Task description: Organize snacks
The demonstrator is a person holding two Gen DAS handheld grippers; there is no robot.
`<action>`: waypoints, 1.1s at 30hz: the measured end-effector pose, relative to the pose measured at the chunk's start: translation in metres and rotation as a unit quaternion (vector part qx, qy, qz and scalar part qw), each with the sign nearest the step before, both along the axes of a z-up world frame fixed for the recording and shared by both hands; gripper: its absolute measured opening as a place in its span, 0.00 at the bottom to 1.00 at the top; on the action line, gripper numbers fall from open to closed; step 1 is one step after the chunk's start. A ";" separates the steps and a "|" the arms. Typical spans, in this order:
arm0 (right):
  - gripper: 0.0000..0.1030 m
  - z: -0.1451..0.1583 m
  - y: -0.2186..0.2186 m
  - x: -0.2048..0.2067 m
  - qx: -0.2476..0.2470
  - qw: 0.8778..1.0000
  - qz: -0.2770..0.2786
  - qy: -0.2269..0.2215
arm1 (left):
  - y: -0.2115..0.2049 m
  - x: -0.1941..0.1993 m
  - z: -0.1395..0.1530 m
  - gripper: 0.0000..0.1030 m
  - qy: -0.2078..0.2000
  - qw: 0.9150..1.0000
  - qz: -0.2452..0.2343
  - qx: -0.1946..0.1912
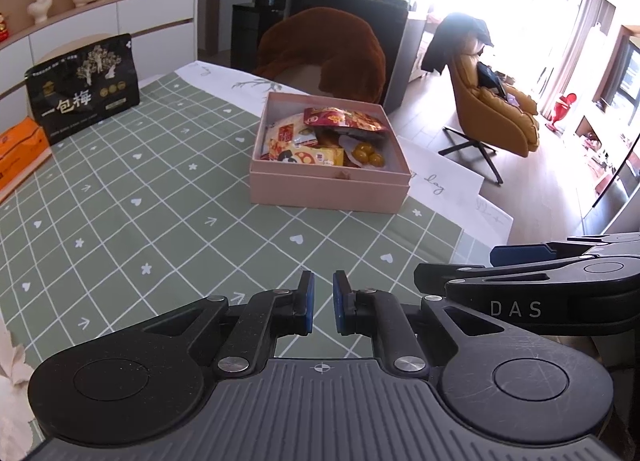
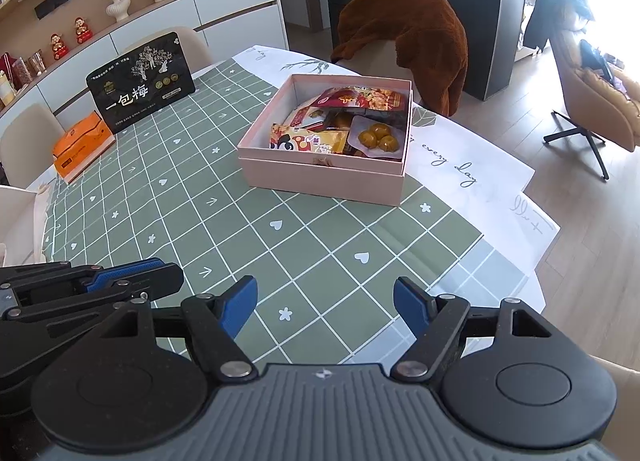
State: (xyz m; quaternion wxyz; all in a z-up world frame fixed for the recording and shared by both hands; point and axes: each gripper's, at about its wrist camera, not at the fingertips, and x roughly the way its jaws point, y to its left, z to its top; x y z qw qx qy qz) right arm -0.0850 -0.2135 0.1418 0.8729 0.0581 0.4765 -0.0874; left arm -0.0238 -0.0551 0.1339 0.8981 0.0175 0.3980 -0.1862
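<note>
An open pink box (image 1: 328,191) (image 2: 320,177) stands on the green checked tablecloth and holds several snack packets, among them a red packet (image 1: 344,119) (image 2: 360,97) and a clear pack of yellow sweets (image 1: 368,153) (image 2: 378,139). My left gripper (image 1: 323,281) hovers low over the cloth near the front edge, jaws nearly together with a narrow gap, holding nothing. My right gripper (image 2: 325,289) is open and empty, beside the left one and short of the box. Each gripper shows at the edge of the other's view, the right (image 1: 520,261) and the left (image 2: 132,273).
A black snack bag (image 1: 86,91) (image 2: 140,81) stands at the far left of the table, an orange box (image 1: 20,149) (image 2: 82,145) next to it. A chair draped in brown fabric (image 1: 328,49) (image 2: 408,33) is behind the table. The table edge (image 2: 532,261) is close on the right.
</note>
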 end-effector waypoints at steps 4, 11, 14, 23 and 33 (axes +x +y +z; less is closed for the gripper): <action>0.74 -0.001 0.000 0.000 0.000 1.000 0.000 0.000 | 0.000 0.000 0.000 0.13 0.000 1.000 0.000 0.000; 0.74 -0.002 -0.001 0.000 0.000 1.000 -0.002 0.001 | -0.001 0.000 0.000 0.13 0.001 1.000 0.001 -0.002; 0.74 -0.003 -0.001 0.000 0.002 1.000 -0.002 0.002 | 0.000 0.000 0.000 0.13 0.001 1.000 0.000 -0.001; 0.74 -0.003 0.000 0.000 0.003 1.000 0.000 0.002 | -0.003 0.000 0.000 0.13 0.002 1.000 -0.001 -0.003; 0.74 -0.003 0.000 0.000 0.003 1.000 -0.001 0.003 | -0.003 0.000 0.000 0.13 0.002 1.000 -0.001 -0.004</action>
